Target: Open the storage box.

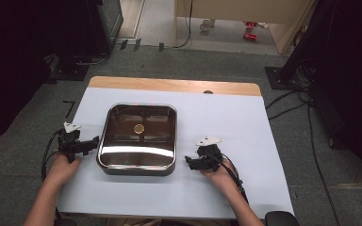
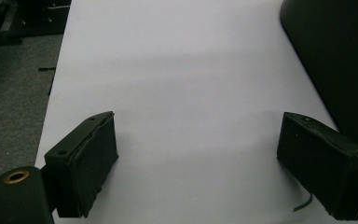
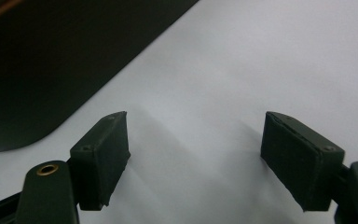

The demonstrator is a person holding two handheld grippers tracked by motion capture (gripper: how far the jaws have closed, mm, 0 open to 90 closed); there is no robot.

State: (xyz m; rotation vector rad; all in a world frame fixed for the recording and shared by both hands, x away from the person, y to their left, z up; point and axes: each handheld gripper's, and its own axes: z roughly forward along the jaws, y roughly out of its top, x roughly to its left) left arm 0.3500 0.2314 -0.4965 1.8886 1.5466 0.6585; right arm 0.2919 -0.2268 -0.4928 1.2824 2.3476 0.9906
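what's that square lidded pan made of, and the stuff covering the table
Square pan: looks like polished metal, probably stainless steel; its lid mirrors the room and shows a bright glare band. The round knob looks brass-coloured. Table cover: a matte pale sheet, paper or thin plastic; cannot tell which.

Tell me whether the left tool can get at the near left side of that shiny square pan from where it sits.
Probably yes. The left tool sits open just beside the pan, with bare white table cover between its jaws and nothing in between.
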